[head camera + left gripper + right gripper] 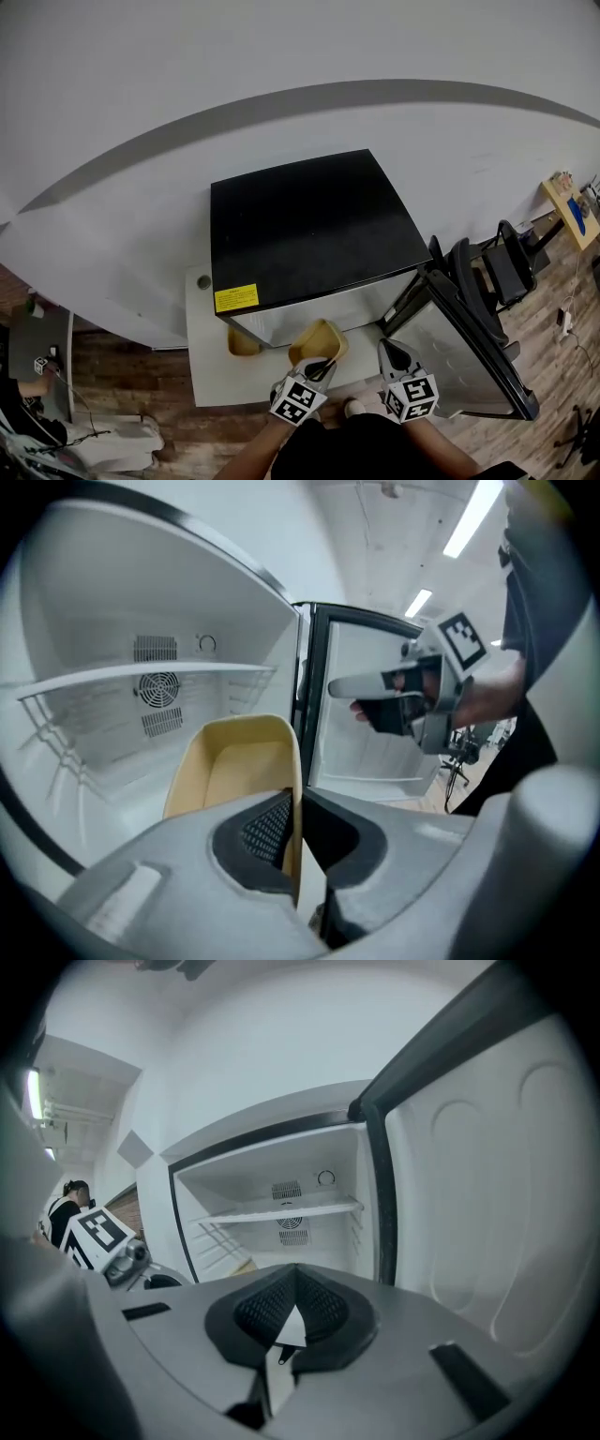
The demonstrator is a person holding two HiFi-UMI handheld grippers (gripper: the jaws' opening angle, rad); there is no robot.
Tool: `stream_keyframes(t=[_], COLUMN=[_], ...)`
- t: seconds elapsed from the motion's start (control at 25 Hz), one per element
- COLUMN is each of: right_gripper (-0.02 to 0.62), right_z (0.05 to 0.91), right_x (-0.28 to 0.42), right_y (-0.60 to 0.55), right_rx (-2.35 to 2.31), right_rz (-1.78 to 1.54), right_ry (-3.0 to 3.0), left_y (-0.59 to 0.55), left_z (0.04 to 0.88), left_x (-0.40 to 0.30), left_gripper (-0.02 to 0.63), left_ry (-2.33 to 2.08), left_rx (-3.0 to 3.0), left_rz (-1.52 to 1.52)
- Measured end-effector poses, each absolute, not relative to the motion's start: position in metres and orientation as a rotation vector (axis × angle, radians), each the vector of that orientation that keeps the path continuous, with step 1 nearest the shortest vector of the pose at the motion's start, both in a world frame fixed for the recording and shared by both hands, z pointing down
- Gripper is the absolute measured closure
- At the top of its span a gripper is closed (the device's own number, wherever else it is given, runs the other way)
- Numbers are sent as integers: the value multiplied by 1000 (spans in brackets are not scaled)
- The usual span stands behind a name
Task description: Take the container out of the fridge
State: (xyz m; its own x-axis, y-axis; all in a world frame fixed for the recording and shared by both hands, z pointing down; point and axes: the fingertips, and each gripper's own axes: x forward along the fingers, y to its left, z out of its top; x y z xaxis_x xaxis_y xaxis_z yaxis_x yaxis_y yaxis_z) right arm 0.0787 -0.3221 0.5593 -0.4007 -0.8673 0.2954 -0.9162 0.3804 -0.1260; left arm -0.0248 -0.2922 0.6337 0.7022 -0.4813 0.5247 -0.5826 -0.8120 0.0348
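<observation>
A yellow open-topped container (317,341) hangs just in front of the open mini fridge (309,230). My left gripper (322,368) is shut on its near wall. In the left gripper view the container (234,766) fills the middle, its thin wall pinched between the pads of the left gripper (298,803), with the white fridge shelf (141,679) behind it. My right gripper (392,351) is beside it to the right, near the open door (459,347). In its own view the right gripper (295,1281) is shut with nothing in it, pointing into the fridge interior (281,1213).
The fridge stands on a white board (202,370) on a wooden floor. A second yellow piece (242,343) shows low at the fridge's front left. A black office chair (497,267) stands right of the door. The white wall runs behind the fridge.
</observation>
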Motion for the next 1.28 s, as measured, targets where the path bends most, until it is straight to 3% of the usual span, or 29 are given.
stream_keyframes(t=[0.44, 1.28], right_gripper=[598, 600], right_z=[556, 534], right_x=[37, 21], right_y=[-316, -326], right_rx=[1464, 1443], right_rz=[349, 252], right_ry=[-2509, -2523], left_y=[-272, -277], left_z=[569, 543], left_x=[-87, -150], left_gripper=[584, 584], left_ry=[-1174, -1483], left_rx=[2558, 2424], left_rz=[353, 224])
